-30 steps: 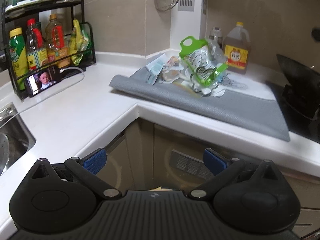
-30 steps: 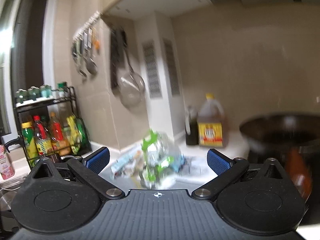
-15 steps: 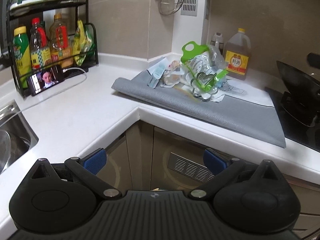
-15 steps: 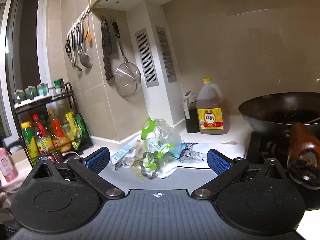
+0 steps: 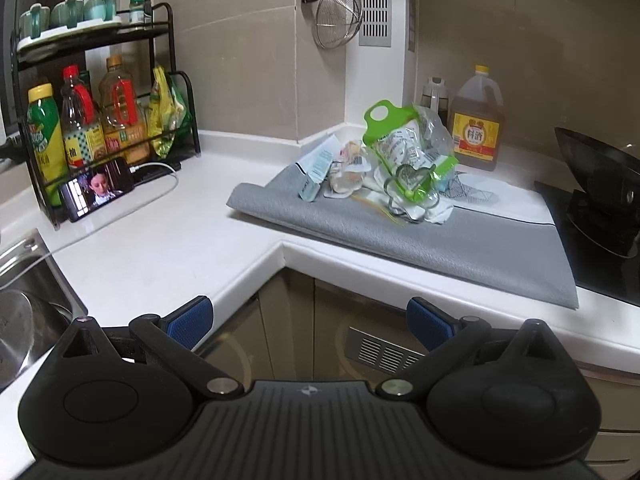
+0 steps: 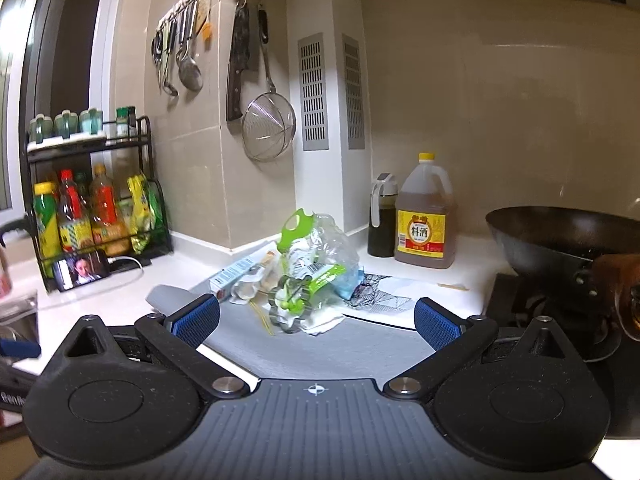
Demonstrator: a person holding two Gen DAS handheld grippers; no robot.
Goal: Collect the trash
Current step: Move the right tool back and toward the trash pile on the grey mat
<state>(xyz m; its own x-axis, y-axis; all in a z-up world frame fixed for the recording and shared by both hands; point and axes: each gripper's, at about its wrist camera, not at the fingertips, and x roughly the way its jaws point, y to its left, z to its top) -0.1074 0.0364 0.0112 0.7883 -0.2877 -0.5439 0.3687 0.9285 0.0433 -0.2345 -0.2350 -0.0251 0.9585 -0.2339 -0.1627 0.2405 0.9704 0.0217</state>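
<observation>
Left wrist view: the left gripper (image 5: 308, 318) is hovering off the counter's corner, fingers spread wide and holding nothing, well apart from the trash pile (image 5: 394, 174) that is lying on the grey mat (image 5: 460, 240), presumably laid to catch the litter. Right wrist view: the right gripper (image 6: 316, 318) is likewise gaping empty, facing the trash pile (image 6: 298, 280) head-on, seemingly lining up a first grab, beside the wok (image 6: 560, 240).
</observation>
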